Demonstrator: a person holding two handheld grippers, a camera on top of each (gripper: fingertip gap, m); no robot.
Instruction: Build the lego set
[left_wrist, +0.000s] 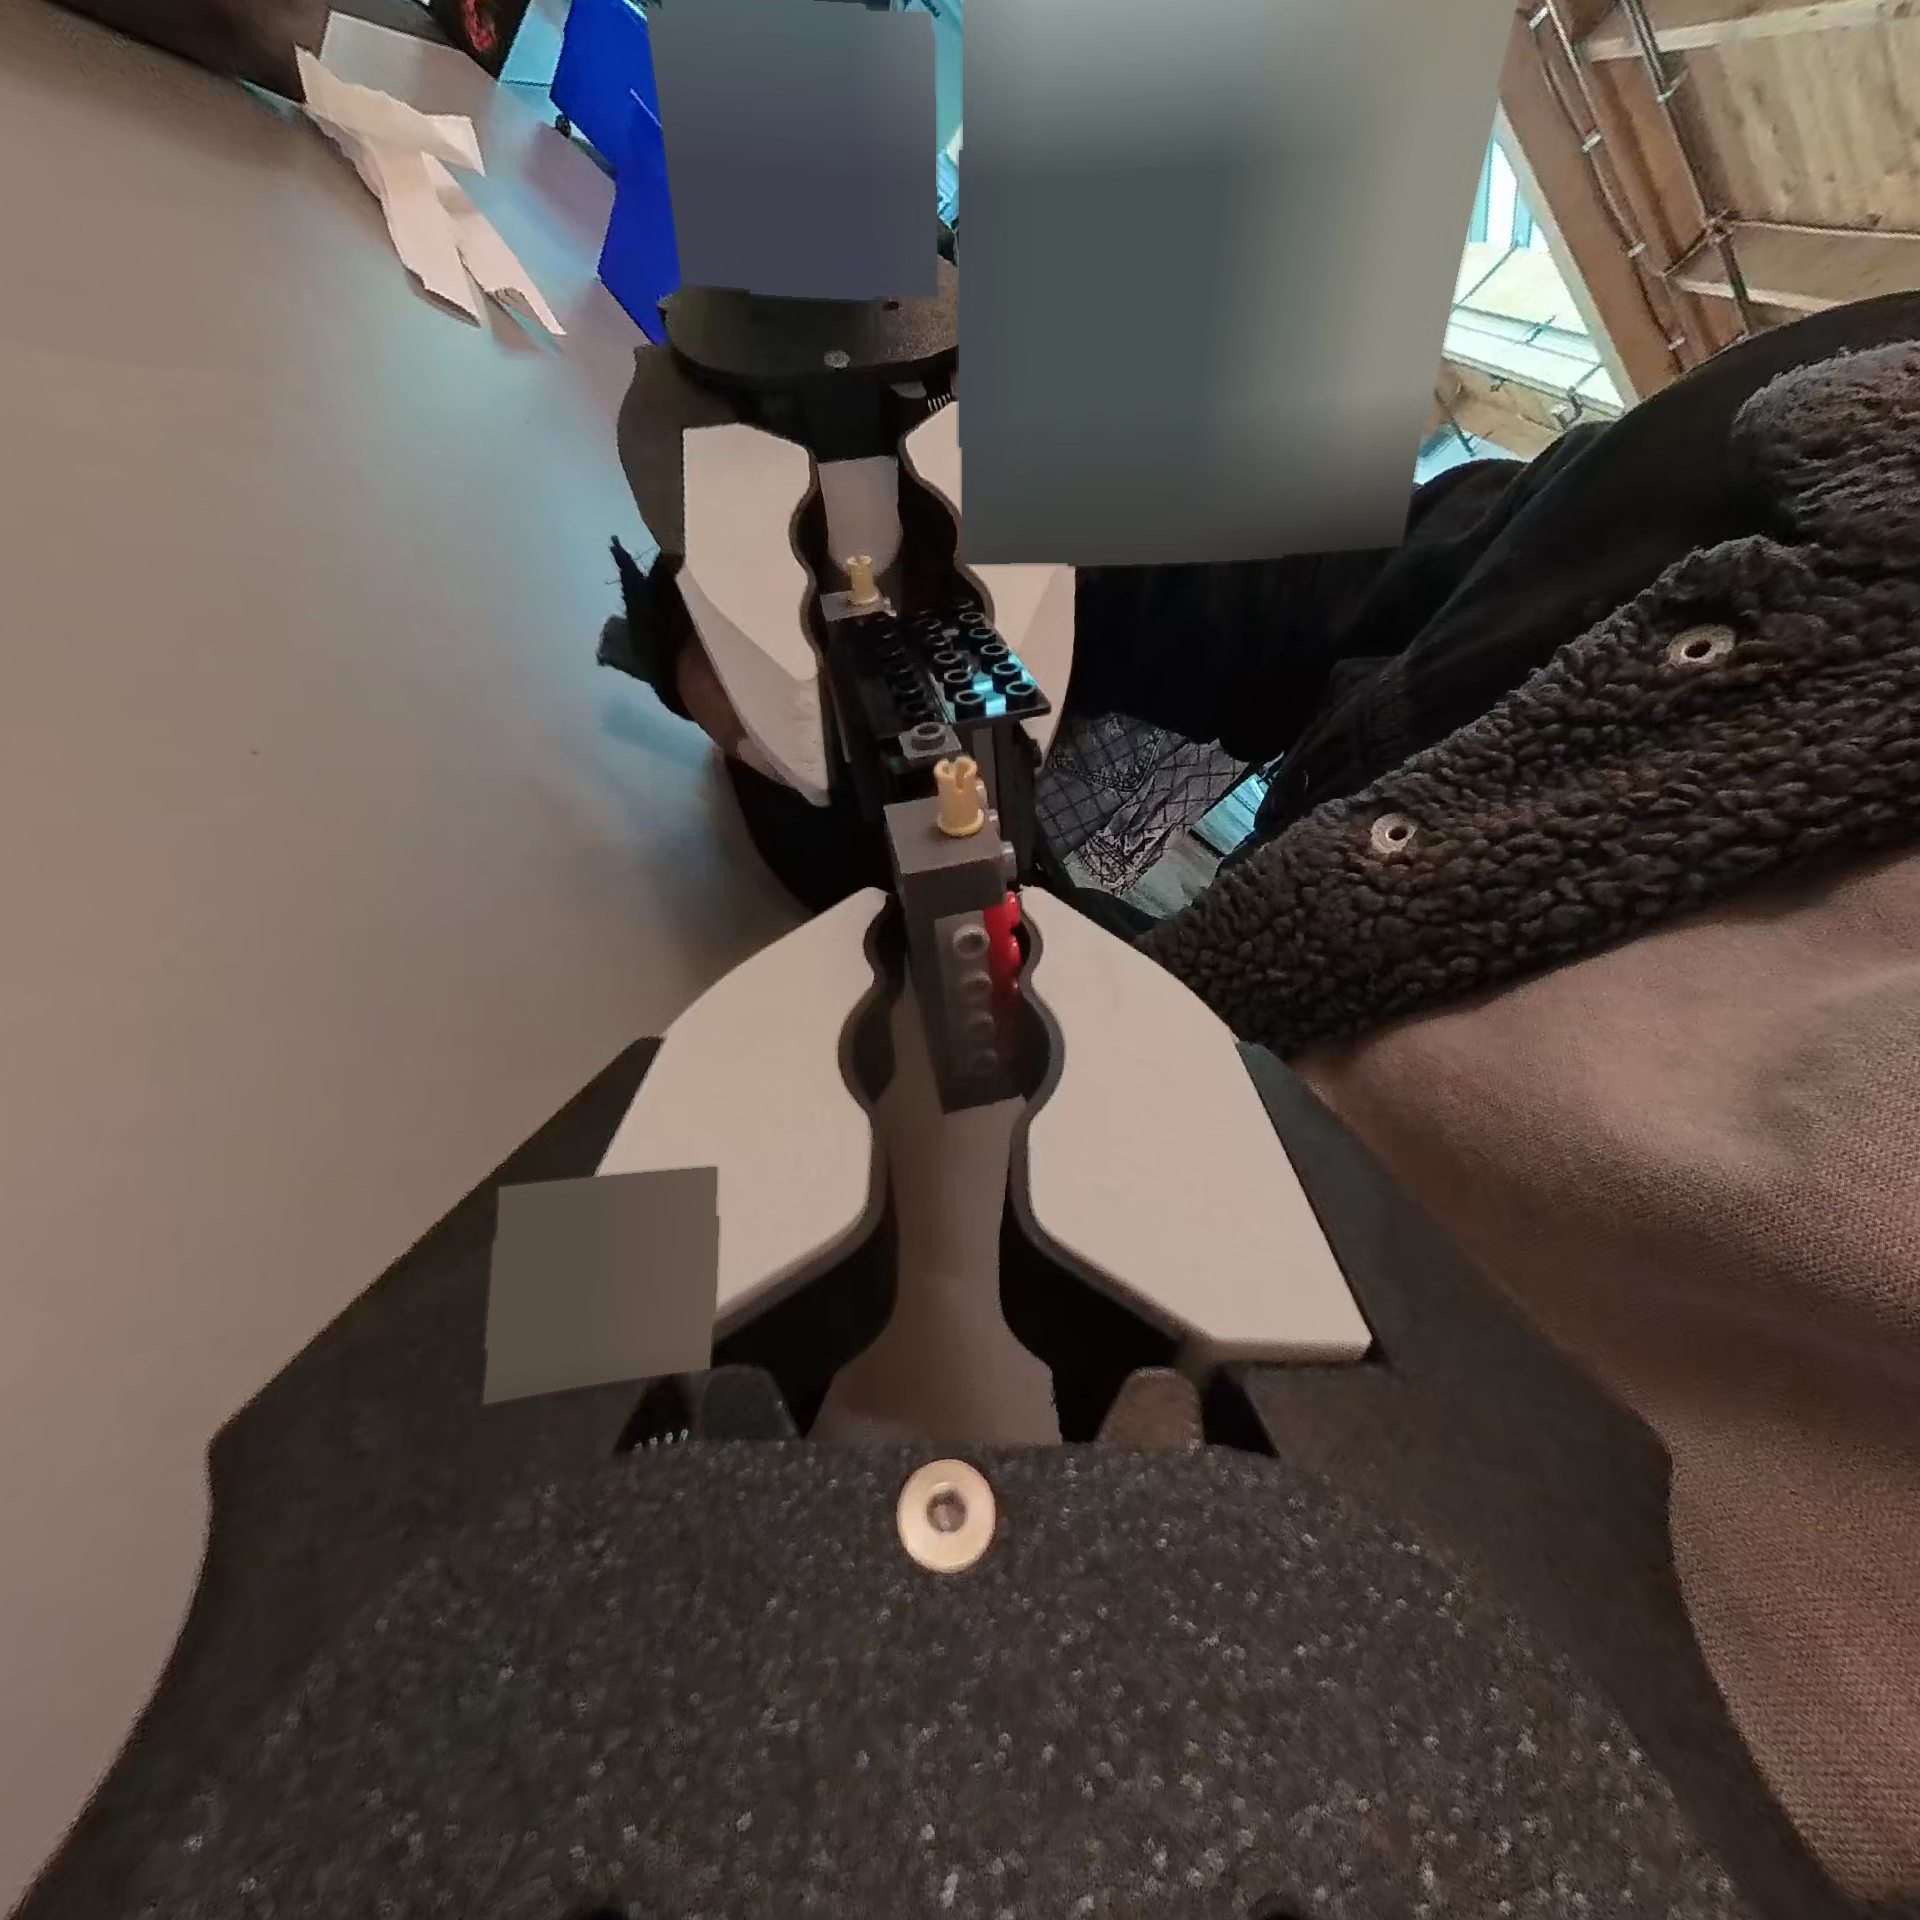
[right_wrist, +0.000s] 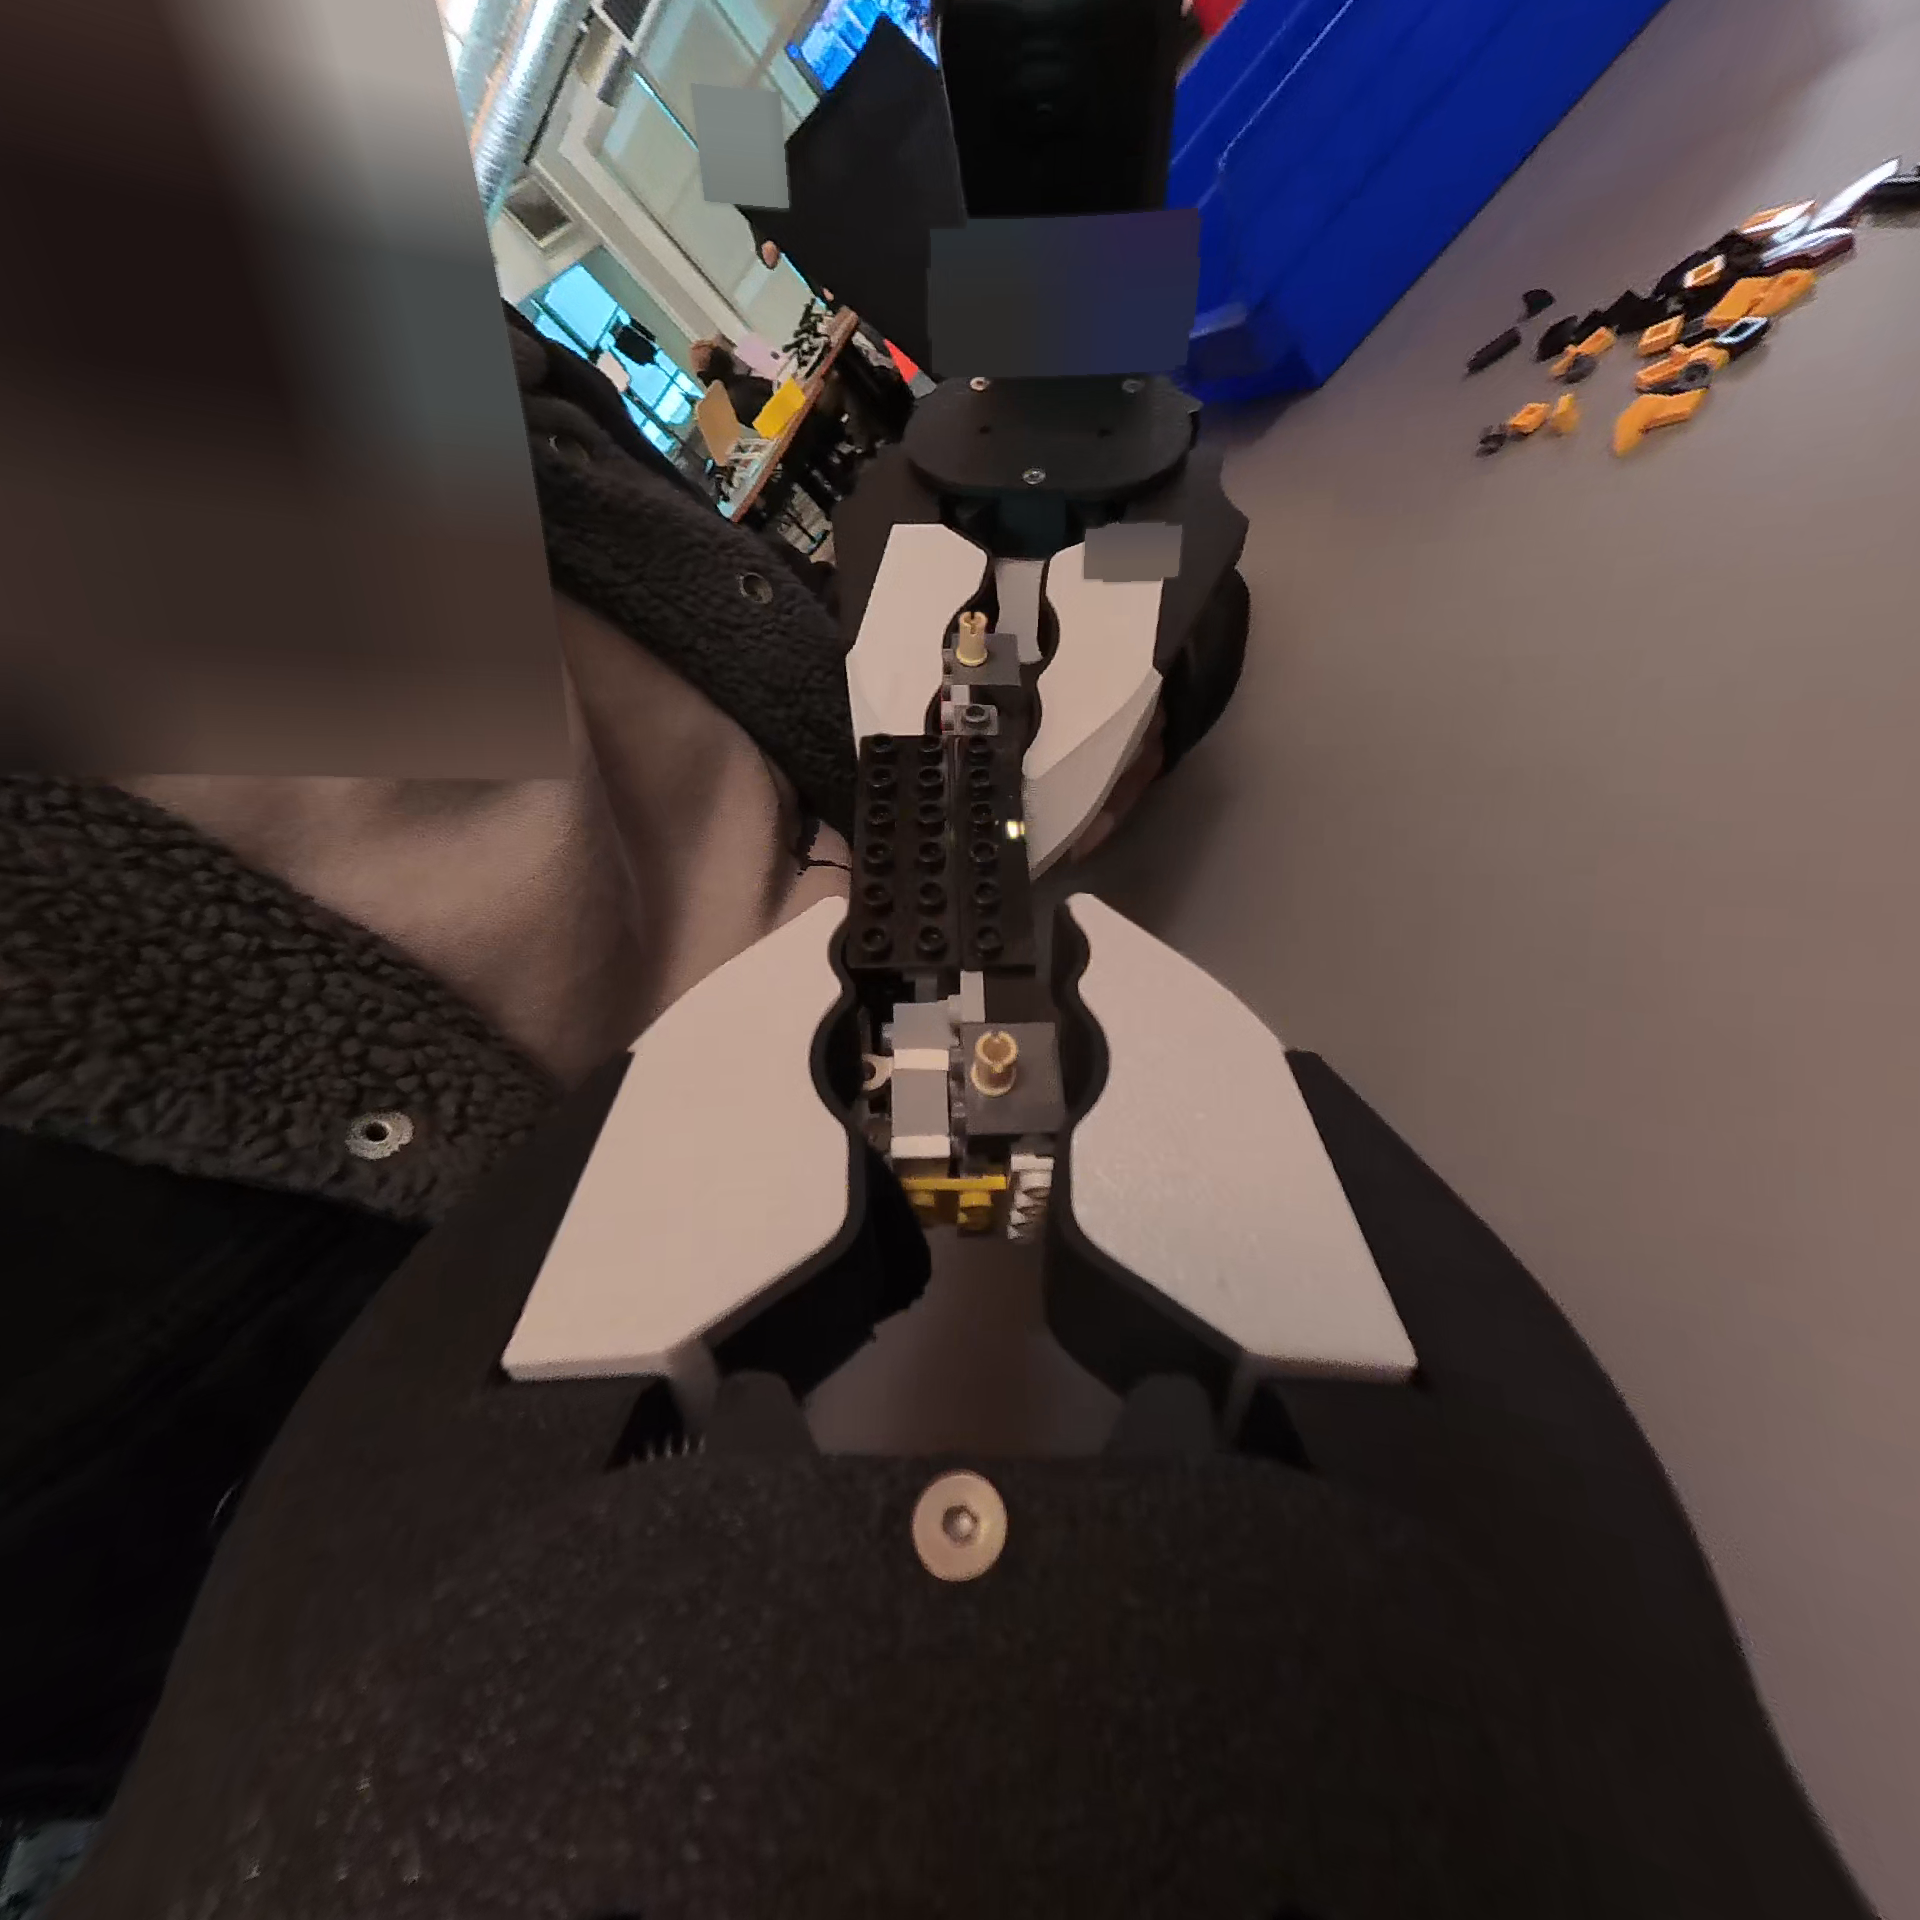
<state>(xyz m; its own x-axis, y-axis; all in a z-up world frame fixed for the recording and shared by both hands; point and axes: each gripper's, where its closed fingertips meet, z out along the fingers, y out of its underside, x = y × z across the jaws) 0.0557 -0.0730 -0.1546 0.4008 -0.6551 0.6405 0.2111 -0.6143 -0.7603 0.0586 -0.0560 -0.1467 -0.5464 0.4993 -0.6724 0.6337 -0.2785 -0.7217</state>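
Left gripper (left_wrist: 951, 997) and right gripper (right_wrist: 956, 1091) face each other mid-frame, both clamped on 1 lego assembly (right_wrist: 940, 852), apparently off the table (right_wrist: 1558, 831).

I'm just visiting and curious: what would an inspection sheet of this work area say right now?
Surface: grey table, mostly bare.
Job's things: one long lego assembly held off the table between both grippers; black studded plate on top, tan pins standing up near each end.
Clutter: loose orange and black lego pieces scattered on the table; white paper scraps; blue bin.
Grippers: left gripper shut on one end of the assembly, right gripper shut on the other, facing each other.
Cables: nothing seen.
Surroundings: person's dark fleece jacket close by; windows and wooden framing behind.
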